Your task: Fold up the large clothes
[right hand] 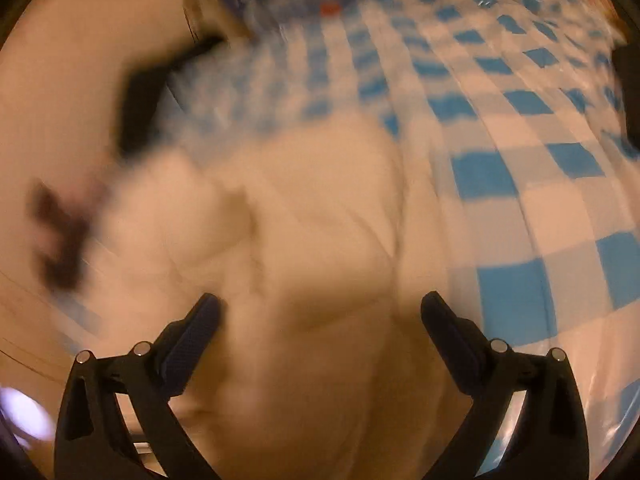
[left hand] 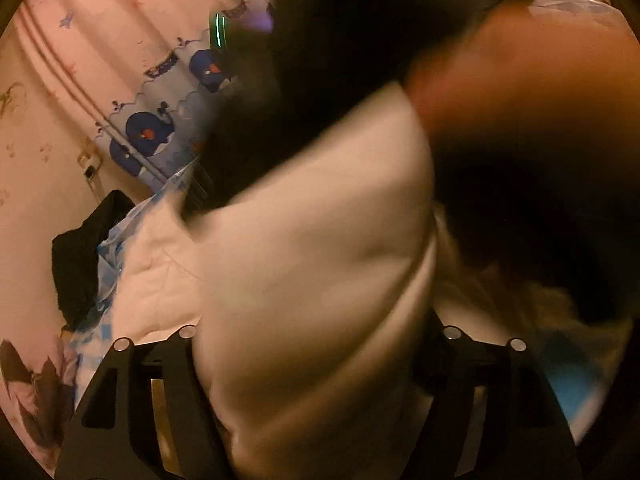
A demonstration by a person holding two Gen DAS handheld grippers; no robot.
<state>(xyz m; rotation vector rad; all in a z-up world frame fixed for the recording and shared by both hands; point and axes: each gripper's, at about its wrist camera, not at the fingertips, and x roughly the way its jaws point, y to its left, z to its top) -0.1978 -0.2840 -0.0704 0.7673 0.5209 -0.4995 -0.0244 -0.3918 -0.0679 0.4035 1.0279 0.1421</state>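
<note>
Spreading under everything, a blue-and-white checked sheet [right hand: 500, 128], cream garment [right hand: 304, 220] bunched on it and blurred, right tongs [right hand: 320, 316] spread apart – cloth between, pads not pressing, left tongs [left hand: 316, 336] buried in cream folds – grip unclear.

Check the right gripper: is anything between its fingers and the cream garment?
Nothing visible. The right gripper stands open with the cream garment bunched directly between its fingers, lying on the blue checked sheet. The picture is blurred, so contact is unclear.
</note>
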